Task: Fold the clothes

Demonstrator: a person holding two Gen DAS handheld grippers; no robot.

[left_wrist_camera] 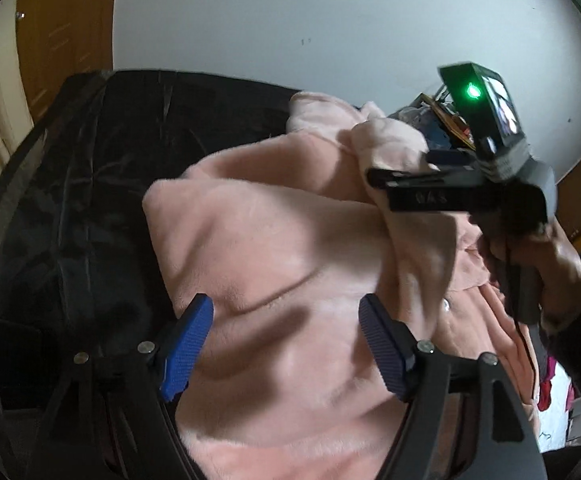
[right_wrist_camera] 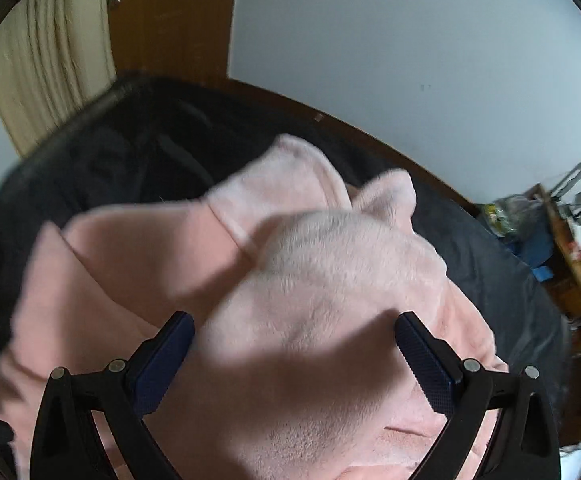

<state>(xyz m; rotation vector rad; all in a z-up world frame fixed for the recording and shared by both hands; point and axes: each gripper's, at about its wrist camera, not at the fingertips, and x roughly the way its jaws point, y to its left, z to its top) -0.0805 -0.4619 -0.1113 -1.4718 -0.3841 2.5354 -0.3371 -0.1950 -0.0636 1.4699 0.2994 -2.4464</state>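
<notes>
A pink fleece garment (left_wrist_camera: 290, 248) lies spread on a black cover (left_wrist_camera: 102, 168). My left gripper (left_wrist_camera: 286, 340) hovers just above the garment's near part, open, with nothing between its blue pads (left_wrist_camera: 188, 344). Further right, a hand (left_wrist_camera: 538, 256) holds my right gripper (left_wrist_camera: 382, 188) side-on, with a bunched fold of the garment (left_wrist_camera: 390, 148) resting over its fingers. In the right wrist view, the right gripper (right_wrist_camera: 294, 352) stands wide open and the raised, blurred pink fold (right_wrist_camera: 330, 276) bulges between and beyond its fingers. The collar end (right_wrist_camera: 290, 172) lies further off.
The black cover (right_wrist_camera: 122, 152) runs back to a white wall (right_wrist_camera: 410, 60). A wooden door (right_wrist_camera: 170, 20) and a cream curtain (right_wrist_camera: 50, 60) stand at the far left. A cluttered wooden shelf (right_wrist_camera: 570, 240) sits at the right, beside the cover's edge.
</notes>
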